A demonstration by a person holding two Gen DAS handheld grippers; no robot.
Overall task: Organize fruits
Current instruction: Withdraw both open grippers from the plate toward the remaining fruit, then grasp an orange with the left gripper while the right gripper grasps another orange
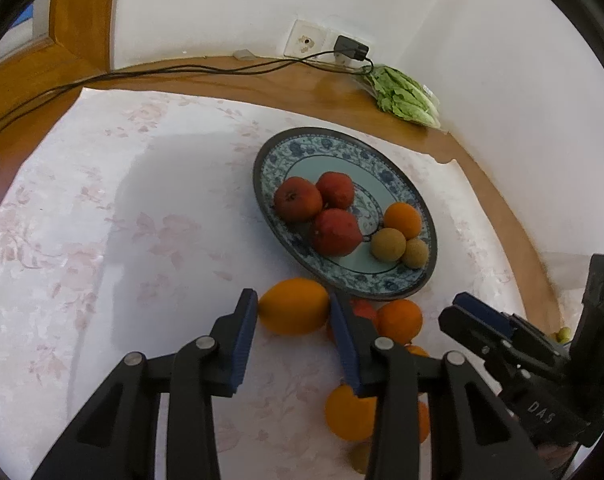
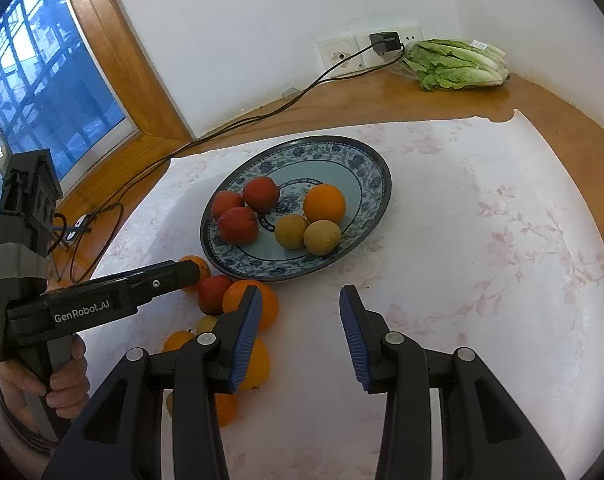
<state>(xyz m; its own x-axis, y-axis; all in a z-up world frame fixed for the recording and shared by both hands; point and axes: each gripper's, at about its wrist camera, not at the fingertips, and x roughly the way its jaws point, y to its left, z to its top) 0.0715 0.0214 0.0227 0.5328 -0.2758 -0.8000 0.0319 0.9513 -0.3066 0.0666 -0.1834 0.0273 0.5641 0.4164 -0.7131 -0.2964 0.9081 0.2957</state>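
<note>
Six fruits already sit on the plate (image 1: 418,280) beyond the fingers, the left gripper (image 1: 293,312) pinches an orange (image 1: 293,306), the right gripper (image 2: 299,312) is spread empty, and several loose fruits remain.

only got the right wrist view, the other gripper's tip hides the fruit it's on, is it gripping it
Observer: Yes, it looks so. The left gripper has a pad against each end of an orange fruit on the cloth, just in front of the plate.
Operator: any fruit my view misses
Observer: A small green fruit lies near the table edge, beyond the right gripper.
</note>
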